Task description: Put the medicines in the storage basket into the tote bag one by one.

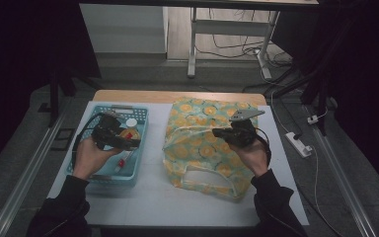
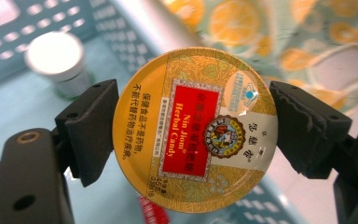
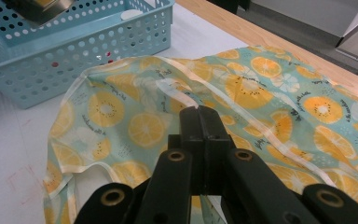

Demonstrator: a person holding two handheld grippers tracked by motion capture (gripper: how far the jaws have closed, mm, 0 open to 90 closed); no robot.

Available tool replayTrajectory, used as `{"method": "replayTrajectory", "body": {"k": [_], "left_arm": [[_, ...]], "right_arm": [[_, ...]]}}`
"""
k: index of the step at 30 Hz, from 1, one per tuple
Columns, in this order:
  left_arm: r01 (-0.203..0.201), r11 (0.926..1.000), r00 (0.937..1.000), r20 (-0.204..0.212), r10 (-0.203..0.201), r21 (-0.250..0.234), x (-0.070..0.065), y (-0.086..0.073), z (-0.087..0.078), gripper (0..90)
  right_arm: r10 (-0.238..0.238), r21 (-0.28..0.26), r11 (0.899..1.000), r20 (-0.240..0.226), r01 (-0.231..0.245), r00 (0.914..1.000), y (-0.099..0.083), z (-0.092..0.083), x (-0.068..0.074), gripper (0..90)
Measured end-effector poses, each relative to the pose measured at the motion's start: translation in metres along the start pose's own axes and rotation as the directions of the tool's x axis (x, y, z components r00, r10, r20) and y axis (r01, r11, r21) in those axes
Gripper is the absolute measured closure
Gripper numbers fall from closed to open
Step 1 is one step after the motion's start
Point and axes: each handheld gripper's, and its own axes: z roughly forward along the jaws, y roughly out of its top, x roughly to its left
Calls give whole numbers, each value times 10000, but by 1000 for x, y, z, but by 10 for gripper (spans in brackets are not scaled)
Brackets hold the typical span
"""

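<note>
Left gripper (image 2: 193, 126) clamped on candy tin (image 2: 195, 128) above basket (image 1: 91, 120); right gripper (image 3: 199, 116) pinching bag (image 3: 279, 93) hem.

Tin: round, flat, rigid metal, glossy lid, likely light but slick. Jaws press the rim at 9 and 3 o'clock in the left gripper view, an edge-on hold across the full width that looks secure enough; a tilt could let it slip, so keep it level. In the high view it sits at about 9 o'clock from table (image 1: 153, 197) centre, over the basket, with a white-capped bottle (image 2: 56, 56) below it. Bag: thin soft cloth, floppy, no shape of its own; right jaws together on a fold of the hem, seemingly to hold the mouth open. Best grips on the bag are hem or handle loop at 6 o'clock.
</note>
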Motion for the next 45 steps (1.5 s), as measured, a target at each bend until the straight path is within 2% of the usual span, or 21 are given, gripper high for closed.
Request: {"method": "replayTrajectory", "body": {"k": [5,9,19,28,37,45], "left_arm": [[-429,9991,9984,356,431,-51,-17,5,5,208],[-776,9970,9948,661,780,-85,-31,10,11,207],[-1544,9879,9792,1308,1550,-144,-65,26,31,208],[-1892,9818,9662,1757,1888,-151,-83,38,52,207],[-2265,9739,9469,2316,2229,-109,-101,54,79,207],[-2484,9686,9364,2544,2416,-54,-115,65,106,207]], "right_arm": [[7,-39,10000,22,-7,10000,0,0,0,900],[-57,-94,9999,71,58,10000,1,-1,1,900],[-35,-144,9999,114,36,9999,1,0,1,900],[-6,-203,9998,153,9,9999,0,0,0,900],[-20,-233,9997,168,24,9999,2,0,1,900],[-24,-311,9995,183,30,9998,3,-2,1,900]]}}
